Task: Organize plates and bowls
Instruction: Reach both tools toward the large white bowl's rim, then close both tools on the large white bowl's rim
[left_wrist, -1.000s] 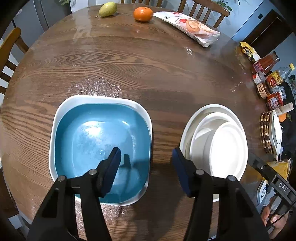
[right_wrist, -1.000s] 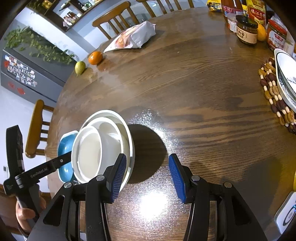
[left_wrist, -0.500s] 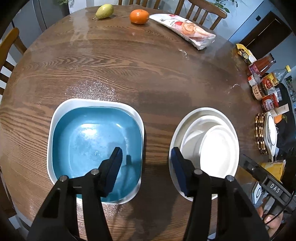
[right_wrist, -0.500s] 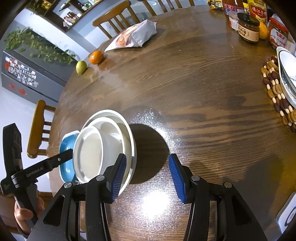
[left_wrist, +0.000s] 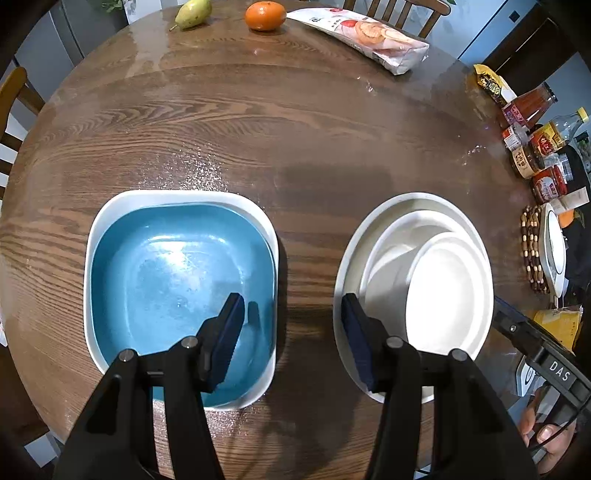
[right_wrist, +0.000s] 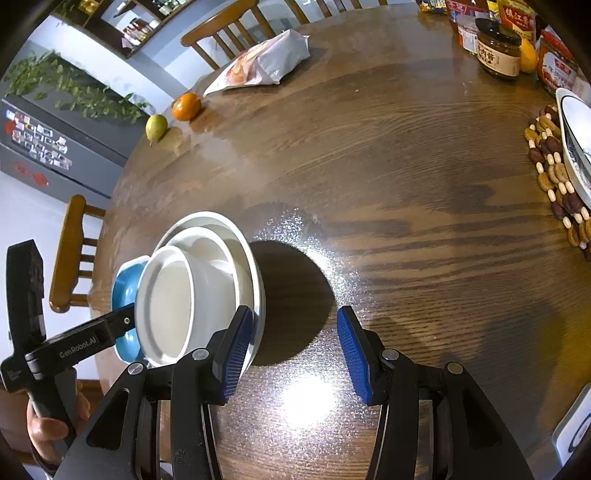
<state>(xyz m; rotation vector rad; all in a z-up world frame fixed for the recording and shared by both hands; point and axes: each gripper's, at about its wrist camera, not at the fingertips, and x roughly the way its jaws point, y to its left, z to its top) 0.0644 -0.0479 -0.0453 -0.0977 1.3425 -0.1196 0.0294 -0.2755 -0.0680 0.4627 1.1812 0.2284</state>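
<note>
Left claw (left_wrist: 291, 328): closing a little, though its blue pads are apart with nothing between them – it hangs over bare wood in the gap between the 2 stacks.
Right claw (right_wrist: 293, 354): pads apart, nothing held; it hovers over bare desk (right_wrist: 406, 177) just at 3 o'clock of the white stack.
Blue dish (left_wrist: 177, 284): square, nested in a white square dish (left_wrist: 96, 229), at 9 o'clock of the left claw.
White stack (left_wrist: 413, 291): 3 round bowls nested, the smallest tipped toward 3 o'clock – it sits at 3 o'clock of the blue dish, apart from it.
Far edge: pear (left_wrist: 192, 13), orange (left_wrist: 265, 14) and a snack bag (left_wrist: 369, 35) at 12 o'clock.
Right edge: jars and bottles (left_wrist: 535, 140), plus a bead mat (left_wrist: 532, 251) under another bowl (left_wrist: 552, 251).
Hands: 1 hand (left_wrist: 546, 443) at 4 o'clock grips the right tool's handle.
</note>
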